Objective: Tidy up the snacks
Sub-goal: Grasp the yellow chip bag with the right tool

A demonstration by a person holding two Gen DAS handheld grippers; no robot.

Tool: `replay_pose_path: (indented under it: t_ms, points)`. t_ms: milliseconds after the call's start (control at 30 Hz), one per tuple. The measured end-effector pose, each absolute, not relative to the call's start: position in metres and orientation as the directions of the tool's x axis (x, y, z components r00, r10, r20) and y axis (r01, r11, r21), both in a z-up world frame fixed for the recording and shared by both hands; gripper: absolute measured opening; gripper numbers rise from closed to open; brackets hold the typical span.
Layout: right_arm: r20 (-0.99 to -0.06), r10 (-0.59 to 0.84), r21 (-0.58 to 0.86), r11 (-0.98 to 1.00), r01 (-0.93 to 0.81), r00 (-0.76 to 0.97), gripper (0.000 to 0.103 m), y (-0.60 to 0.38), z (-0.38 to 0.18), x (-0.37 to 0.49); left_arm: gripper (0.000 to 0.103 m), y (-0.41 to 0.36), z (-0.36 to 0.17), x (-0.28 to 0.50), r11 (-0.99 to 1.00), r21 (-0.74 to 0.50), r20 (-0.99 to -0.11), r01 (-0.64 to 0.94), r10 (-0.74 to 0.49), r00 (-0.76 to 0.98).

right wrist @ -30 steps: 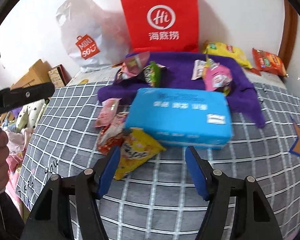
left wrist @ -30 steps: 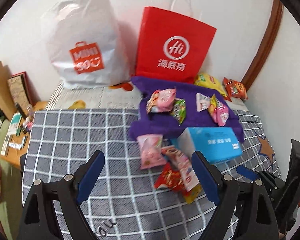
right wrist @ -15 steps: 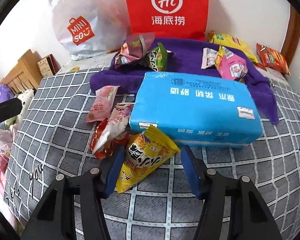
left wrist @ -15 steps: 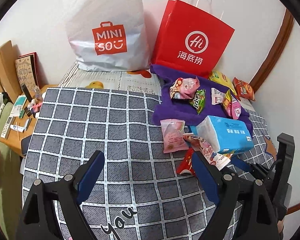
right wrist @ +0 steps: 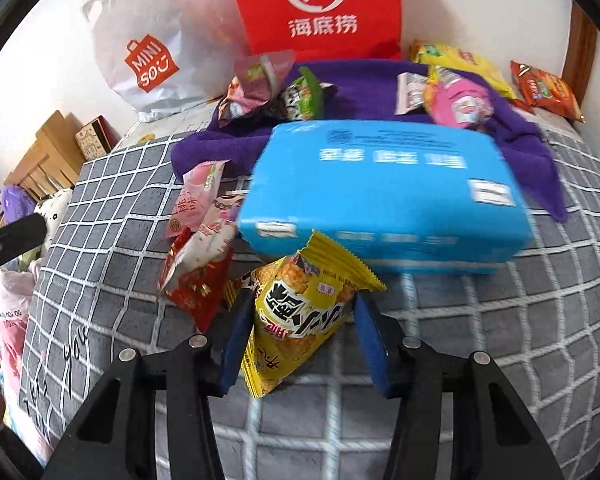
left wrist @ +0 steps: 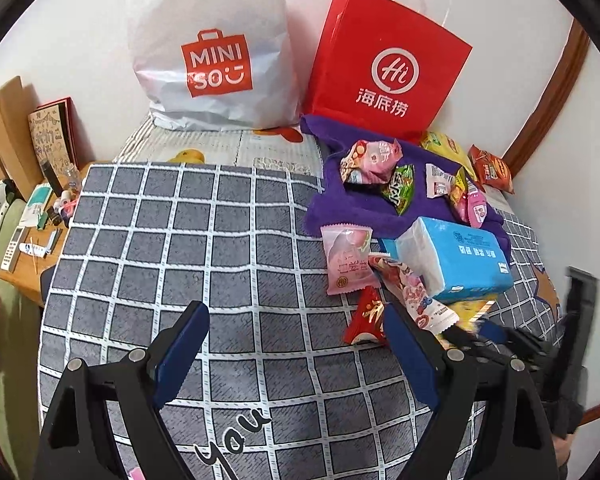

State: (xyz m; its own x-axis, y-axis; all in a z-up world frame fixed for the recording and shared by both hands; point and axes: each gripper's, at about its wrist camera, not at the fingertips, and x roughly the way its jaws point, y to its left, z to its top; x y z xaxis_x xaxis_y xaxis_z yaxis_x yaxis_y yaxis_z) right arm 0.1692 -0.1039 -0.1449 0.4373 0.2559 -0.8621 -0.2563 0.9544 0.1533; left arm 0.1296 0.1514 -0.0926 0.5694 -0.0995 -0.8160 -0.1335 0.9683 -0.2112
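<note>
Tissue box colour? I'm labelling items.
Bright blue with white print; the tissue box shows best in the right wrist view.

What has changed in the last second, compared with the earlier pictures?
The right tool came down over the yellow snack packet, which now lies between its fingers; its jaws are closing on it, the right pad not yet touching. The left tool sank a little, open over the checked blanket. The blue tissue pack and other snacks stayed put.

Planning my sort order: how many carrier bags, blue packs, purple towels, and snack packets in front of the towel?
Carrier bags: 2 (white bag, red bag)
Blue pack: 1
Purple towel: 1
Snack packets in front: 4 (pink packet, printed packet, red packet, yellow packet)
Total: 8
</note>
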Motion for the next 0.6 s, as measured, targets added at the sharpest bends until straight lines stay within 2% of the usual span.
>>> replay_pose_path:
  t_ms: [200,433,600]
  points:
    - [-0.891,0.234,0.142,0.957,-0.252,0.389,0.05,-0.149,-0.133,0.165,0.088,0.143,-0.102,0.133,0.97,-0.197,-0.834,-0.14,-0.091,0.544]
    - [-0.911,0.228,0.129,0.949,-0.288,0.343,0.053,-0.167,-0.15,0.171,0.088,0.127,-0.107,0.141,0.972,-0.195,-0.84,-0.134,-0.095,0.534]
    - [-0.896,0.226,0.098,0.941,-0.325,0.383,0.057,-0.163,-0.157,0.17,0.088,0.116,-0.118,0.148,0.978,-0.169,-0.855,-0.121,-0.084,0.512]
